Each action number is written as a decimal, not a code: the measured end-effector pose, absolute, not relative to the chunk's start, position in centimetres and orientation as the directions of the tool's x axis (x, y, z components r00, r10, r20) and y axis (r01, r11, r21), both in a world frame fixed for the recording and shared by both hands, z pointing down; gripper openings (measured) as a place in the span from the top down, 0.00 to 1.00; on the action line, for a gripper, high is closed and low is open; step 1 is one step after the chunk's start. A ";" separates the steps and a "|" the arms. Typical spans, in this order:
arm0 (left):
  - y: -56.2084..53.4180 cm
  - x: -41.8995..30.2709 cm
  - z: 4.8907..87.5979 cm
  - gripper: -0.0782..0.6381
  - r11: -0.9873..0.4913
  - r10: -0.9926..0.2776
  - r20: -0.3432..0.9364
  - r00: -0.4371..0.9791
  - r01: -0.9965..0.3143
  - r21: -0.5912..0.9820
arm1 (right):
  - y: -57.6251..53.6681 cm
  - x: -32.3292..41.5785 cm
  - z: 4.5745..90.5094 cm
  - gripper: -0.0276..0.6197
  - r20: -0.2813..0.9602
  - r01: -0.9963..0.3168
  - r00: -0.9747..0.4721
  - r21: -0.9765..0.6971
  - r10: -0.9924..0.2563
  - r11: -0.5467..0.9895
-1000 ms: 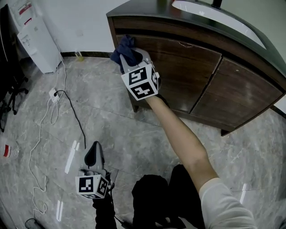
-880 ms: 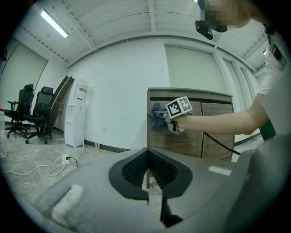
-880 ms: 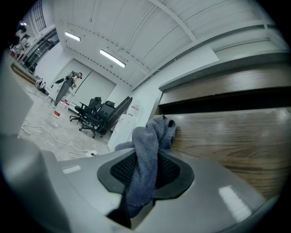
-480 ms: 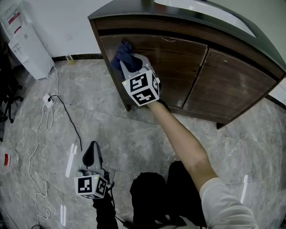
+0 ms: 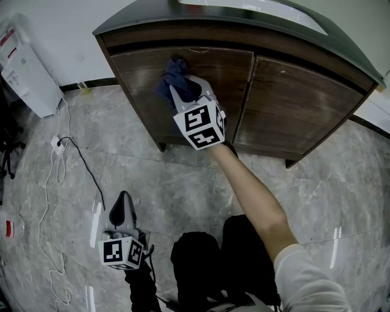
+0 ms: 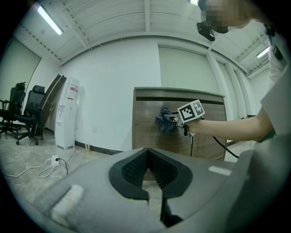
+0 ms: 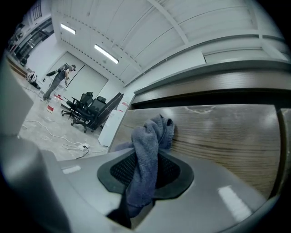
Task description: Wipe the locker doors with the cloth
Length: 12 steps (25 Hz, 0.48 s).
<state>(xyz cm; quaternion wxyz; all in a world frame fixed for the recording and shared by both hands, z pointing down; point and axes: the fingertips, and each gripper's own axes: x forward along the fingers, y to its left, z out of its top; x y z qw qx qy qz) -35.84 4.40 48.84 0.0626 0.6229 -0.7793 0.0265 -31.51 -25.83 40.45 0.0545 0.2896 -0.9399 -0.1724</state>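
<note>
A dark blue cloth [image 5: 173,76] is pressed against the upper part of the left wooden locker door [image 5: 137,91]. My right gripper [image 5: 183,86] is shut on the cloth, which bunches up between its pads [image 7: 119,169] and touches the door [image 7: 227,132]. The cloth [image 7: 152,145] hangs down through the jaws. The right door [image 5: 298,109] lies beside it, untouched. My left gripper [image 5: 120,210] hangs low over the floor, shut and holding nothing. From the left gripper [image 6: 148,170] the cloth [image 6: 164,120] shows far off on the door.
A dark countertop [image 5: 244,15] overhangs the doors. A white water dispenser [image 5: 21,67] stands at the left wall. A power strip with cable [image 5: 58,143] lies on the marble floor. Office chairs [image 6: 22,113] stand far left. My black-trousered legs [image 5: 201,268] are below.
My right gripper has slid the cloth rightward from the cabinet's left corner toward the middle of the left door. The left gripper has stayed low and still.
</note>
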 end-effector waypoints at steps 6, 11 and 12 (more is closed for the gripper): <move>3.1 -33.7 48.5 0.89 0.190 -0.975 0.120 -0.186 -0.981 0.027 | -26.9 -26.5 40.1 0.80 -0.005 -0.563 -0.799 0.357 -0.602 0.745; 1.8 -31.5 48.3 0.89 0.160 -0.980 0.119 -0.157 -0.987 0.020 | -27.7 -22.7 40.0 0.81 0.001 -0.588 -0.779 0.343 -0.627 0.732; 1.6 -31.1 48.1 0.89 0.155 -0.981 0.117 -0.151 -0.988 0.018 | -27.9 -22.1 40.0 0.81 0.000 -0.594 -0.776 0.339 -0.631 0.730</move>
